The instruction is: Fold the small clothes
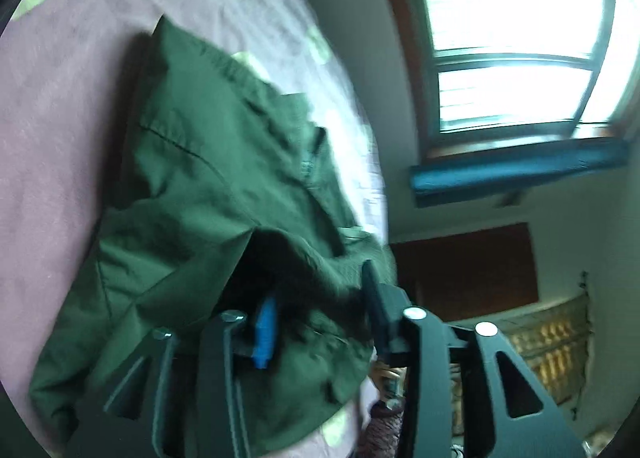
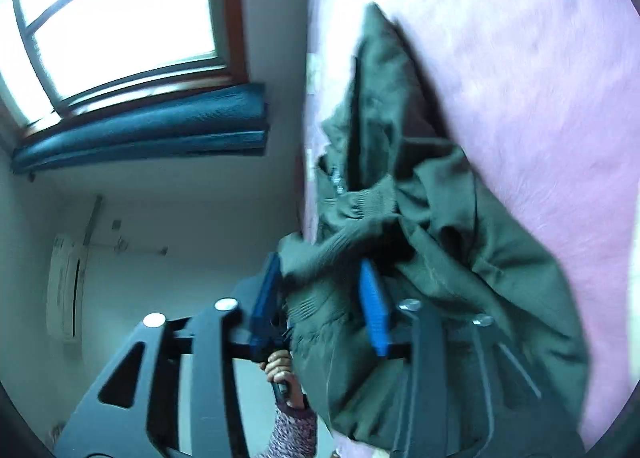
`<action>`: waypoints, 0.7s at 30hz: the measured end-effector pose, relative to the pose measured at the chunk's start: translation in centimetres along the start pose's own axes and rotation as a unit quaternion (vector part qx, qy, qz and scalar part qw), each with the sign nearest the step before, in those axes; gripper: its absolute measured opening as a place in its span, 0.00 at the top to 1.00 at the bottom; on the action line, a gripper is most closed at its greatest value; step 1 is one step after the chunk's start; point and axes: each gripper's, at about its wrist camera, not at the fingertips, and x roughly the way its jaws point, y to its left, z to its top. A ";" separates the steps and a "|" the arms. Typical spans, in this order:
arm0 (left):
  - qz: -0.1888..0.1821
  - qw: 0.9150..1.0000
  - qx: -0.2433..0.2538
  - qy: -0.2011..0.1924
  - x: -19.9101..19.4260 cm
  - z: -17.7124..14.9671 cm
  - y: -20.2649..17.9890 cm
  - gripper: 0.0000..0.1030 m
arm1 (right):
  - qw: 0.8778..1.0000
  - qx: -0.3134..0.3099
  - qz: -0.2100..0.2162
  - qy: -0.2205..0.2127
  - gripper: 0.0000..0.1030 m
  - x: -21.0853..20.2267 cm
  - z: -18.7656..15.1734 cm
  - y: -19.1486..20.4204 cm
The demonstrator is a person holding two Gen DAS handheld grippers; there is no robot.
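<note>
Green jacket [image 1: 208, 178], crumpled on pink bedcover [image 1: 52, 162]; left gripper [image 1: 320, 314] and right gripper [image 2: 320, 294] each partly open, jacket cloth lying loose between blue pads [image 2: 374, 310], neither pressing it; both rolled sideways, one hand [image 2: 280, 370] on a handle.

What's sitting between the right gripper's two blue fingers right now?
A bunched fold of the green garment lies between the right gripper's fingers, seen in the right wrist view.

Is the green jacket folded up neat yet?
Not yet. The green jacket lies bunched and wrinkled on the pink bed cover, with cloth hanging loose between the right gripper pads.
</note>
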 end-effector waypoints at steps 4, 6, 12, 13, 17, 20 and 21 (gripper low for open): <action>-0.004 0.999 0.021 -0.024 -2.3 0.9 -0.5 0.30 | 0.993 -0.096 -0.076 0.002 0.50 -1.6 0.1 2.1; 0.002 0.999 0.035 -0.040 -3.4 1.7 -0.8 0.30 | 0.984 -0.139 -0.108 0.006 0.51 -1.6 0.0 3.5; 0.178 0.953 0.246 0.001 0.3 1.4 -4.9 0.30 | 0.934 -0.288 -0.204 0.050 0.50 2.6 0.8 7.6; 0.193 0.942 0.273 0.013 0.8 1.2 -5.3 0.30 | 0.928 -0.303 -0.211 0.059 0.49 3.3 0.9 7.8; 0.270 0.875 0.397 0.059 5.7 0.3 -6.7 0.30 | 0.901 -0.346 -0.241 0.099 0.48 6.7 1.5 8.1; 0.301 0.843 0.437 0.086 8.2 0.5 -6.7 0.30 | 0.885 -0.368 -0.253 0.135 0.47 8.6 1.6 7.4; 0.305 0.837 0.445 0.095 8.4 0.5 -6.3 0.30 | 0.880 -0.373 -0.256 0.145 0.47 9.3 1.6 7.2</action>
